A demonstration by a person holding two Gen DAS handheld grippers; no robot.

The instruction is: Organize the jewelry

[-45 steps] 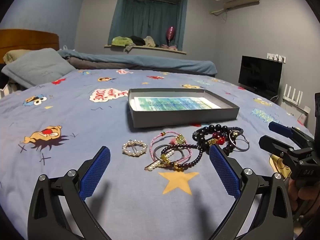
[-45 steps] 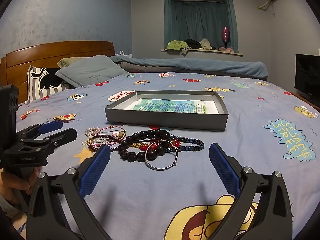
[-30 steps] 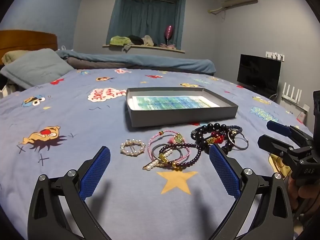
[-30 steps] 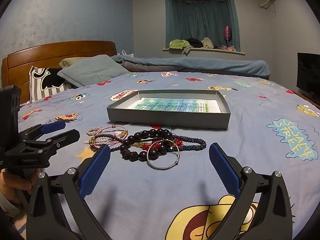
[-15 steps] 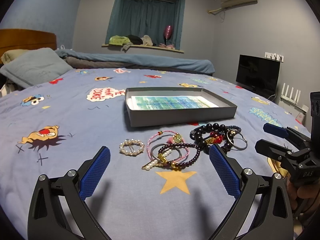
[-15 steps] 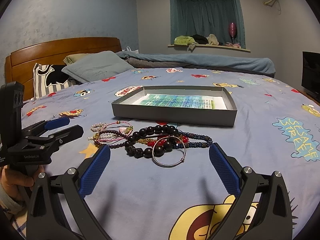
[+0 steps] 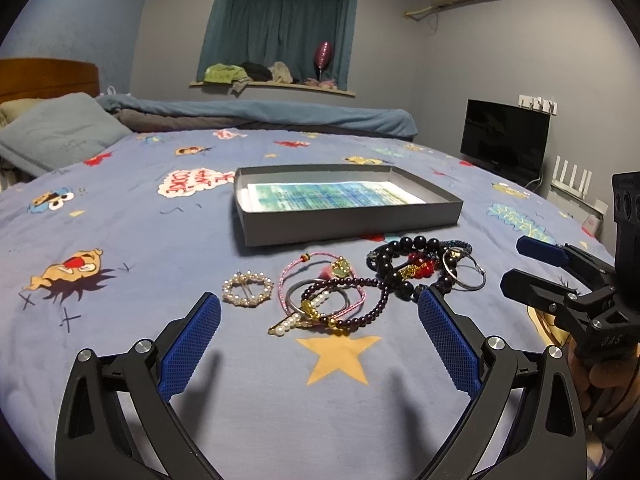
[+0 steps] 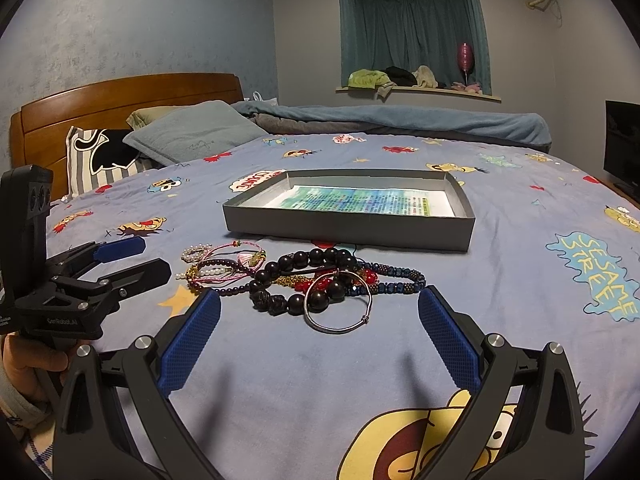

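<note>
A blue bedsheet printed with cartoon characters covers the bed and carries everything. Along its far edge lies a rolled blue blanket, and at the far left corner a grey-blue pillow leans before the wooden headboard. Near the middle of the sheet sits a shallow grey box lid, open side up, with a green-and-blue printed paper flat on its floor.

Just in front of the lid's near wall the jewelry lies in a loose heap. A large black bead bracelet overlaps a blue beaded bracelet, red beads and a thin silver bangle that lies nearest the right gripper. To the left of these, tangled together, are a pink cord bracelet, a dark purple bead strand and a short row of pearls. A small pearl ring brooch lies alone at the left end, apart from the tangle.

The left gripper hovers over the sheet before the tangle, fingers spread wide and empty. The right gripper hangs before the bangle, fingers also wide and empty. A hand grips the left tool's handle.
</note>
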